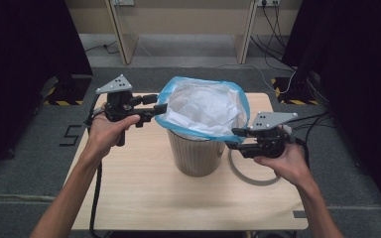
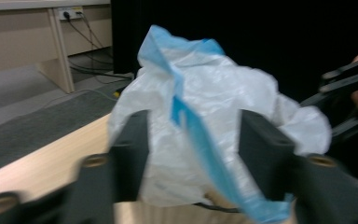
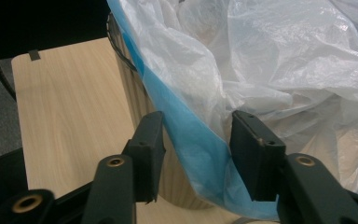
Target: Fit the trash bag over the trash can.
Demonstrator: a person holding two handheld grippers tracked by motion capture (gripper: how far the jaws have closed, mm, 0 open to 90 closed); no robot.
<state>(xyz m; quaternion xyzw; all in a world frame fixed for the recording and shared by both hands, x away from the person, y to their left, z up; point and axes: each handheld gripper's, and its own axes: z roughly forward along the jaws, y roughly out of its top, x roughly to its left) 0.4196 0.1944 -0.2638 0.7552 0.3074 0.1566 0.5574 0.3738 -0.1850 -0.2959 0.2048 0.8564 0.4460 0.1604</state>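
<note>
A ribbed beige bin [image 1: 198, 156] stands mid-table, lined with a white plastic bag [image 1: 203, 106] whose blue rim [image 1: 238, 96] stands up above the bin's mouth. My left gripper [image 1: 158, 102] is at the bag's left edge, level and open; in the left gripper view the bag [image 2: 214, 93] and its blue edge run between the spread jaws of the left gripper [image 2: 193, 144]. My right gripper [image 1: 234, 138] is at the bag's right edge. There the blue rim [image 3: 186, 135] hangs between the parted jaws of the right gripper [image 3: 196, 140], beside the bin [image 3: 135, 88], with gaps on both sides.
The light wooden table [image 1: 144, 198] has bare room in front of and left of the bin. A grey ring [image 1: 250, 178] lies flat at the bin's right, under my right hand. Dark curtains flank the table; cables run across the floor behind.
</note>
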